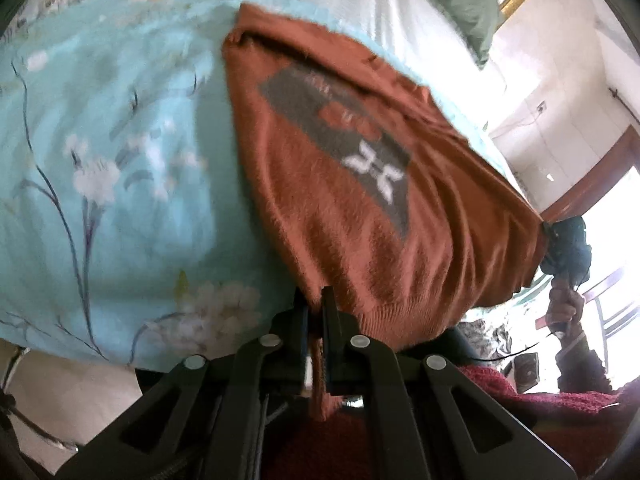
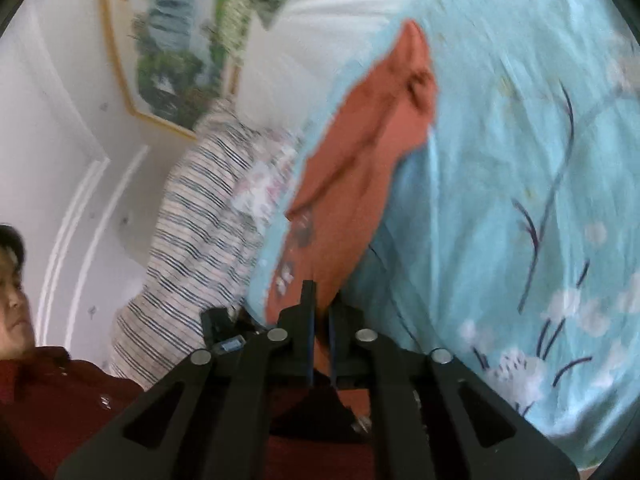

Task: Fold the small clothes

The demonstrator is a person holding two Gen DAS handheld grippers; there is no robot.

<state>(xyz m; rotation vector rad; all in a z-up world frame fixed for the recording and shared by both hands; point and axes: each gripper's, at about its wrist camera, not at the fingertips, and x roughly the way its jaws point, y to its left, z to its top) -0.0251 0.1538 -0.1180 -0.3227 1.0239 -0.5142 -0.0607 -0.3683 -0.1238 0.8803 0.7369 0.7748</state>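
Both the left tongs and right tongs are clenched on a fuzzy rust-orange sweater stretched above the floral bedspread, its grey chest patch lettering too blurred to read.

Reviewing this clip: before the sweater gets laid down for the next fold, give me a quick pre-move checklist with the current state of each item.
1. Left gripper clamped on the orange sweater hem: ok.
2. Right gripper clamped on the sweater's other corner: ok.
3. Hem stretched between both grippers, no big sag: ok.
4. Far end of the sweater lying flat on the floral bedsheet: not ok, it is bunched.
5. Printed patch facing up: ok.
6. Sleeves tucked or spread: cannot tell, motion blur.
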